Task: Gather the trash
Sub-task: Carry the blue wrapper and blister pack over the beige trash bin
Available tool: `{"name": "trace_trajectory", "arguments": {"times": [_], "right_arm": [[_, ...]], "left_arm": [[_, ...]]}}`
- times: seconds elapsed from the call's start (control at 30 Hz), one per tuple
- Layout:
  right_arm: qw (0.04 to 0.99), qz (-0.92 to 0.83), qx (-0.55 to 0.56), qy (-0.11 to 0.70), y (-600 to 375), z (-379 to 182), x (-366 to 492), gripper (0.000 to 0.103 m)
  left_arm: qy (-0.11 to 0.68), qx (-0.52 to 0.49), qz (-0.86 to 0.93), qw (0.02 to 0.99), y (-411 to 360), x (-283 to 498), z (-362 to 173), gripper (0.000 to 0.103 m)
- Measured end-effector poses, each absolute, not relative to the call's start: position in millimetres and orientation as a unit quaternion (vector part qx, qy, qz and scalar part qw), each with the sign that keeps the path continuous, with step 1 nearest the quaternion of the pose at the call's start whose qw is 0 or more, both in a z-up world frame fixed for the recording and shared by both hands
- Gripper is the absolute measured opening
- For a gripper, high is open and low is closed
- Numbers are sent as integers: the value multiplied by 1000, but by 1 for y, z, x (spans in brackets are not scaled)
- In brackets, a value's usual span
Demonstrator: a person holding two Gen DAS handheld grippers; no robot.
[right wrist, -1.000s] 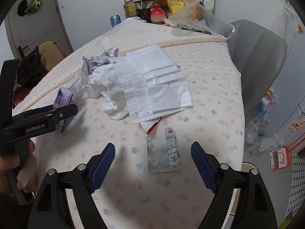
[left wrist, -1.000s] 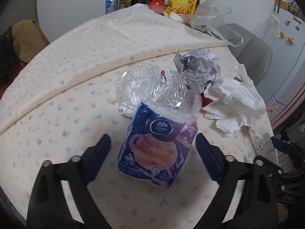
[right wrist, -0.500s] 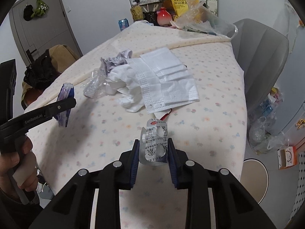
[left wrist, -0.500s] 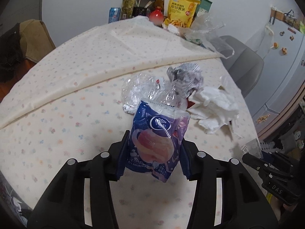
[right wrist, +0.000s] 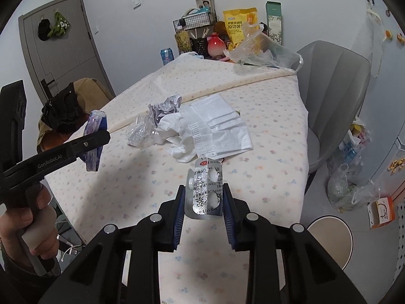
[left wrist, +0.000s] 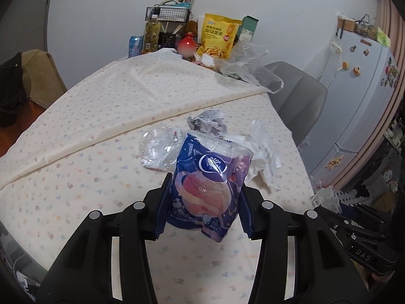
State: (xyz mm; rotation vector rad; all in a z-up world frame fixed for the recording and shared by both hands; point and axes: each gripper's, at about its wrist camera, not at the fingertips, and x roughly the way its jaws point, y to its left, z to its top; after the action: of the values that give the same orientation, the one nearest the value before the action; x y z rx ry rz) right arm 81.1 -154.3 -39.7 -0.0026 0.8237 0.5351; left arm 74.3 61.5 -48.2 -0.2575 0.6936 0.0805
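We've got two pieces up off the table: our left gripper [left wrist: 202, 209] is clamped on the blue Vinda tissue pack [left wrist: 211, 186] (printed 打开 mid-pack), our right gripper [right wrist: 203, 212] pinches a foil pill blister [right wrist: 205, 192], red label illegible. Both lifted, neither binned yet. Left to collect, just beyond the left tongs: clear plastic wrap [left wrist: 158, 149], crumpled printed paper [left wrist: 208, 121], wadded tissue [left wrist: 263, 157]; beyond the right tongs, face masks [right wrist: 217, 126]. Left tool reads GenRobot.AI. No bin we can ID for sure.
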Motion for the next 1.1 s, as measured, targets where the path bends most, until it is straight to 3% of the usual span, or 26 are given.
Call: {"name": "trace_trajectory", "arguments": {"times": [0.57,1.1], "right_arm": [[900,183,62,392,-243,-47,90,28],[896,82,138,414,-352,-94,113,29]], "left_arm": [[348,-77,-27,934,-14,111,-42,47],[383,-34,-86,919,-105,169,-62,47]]}}
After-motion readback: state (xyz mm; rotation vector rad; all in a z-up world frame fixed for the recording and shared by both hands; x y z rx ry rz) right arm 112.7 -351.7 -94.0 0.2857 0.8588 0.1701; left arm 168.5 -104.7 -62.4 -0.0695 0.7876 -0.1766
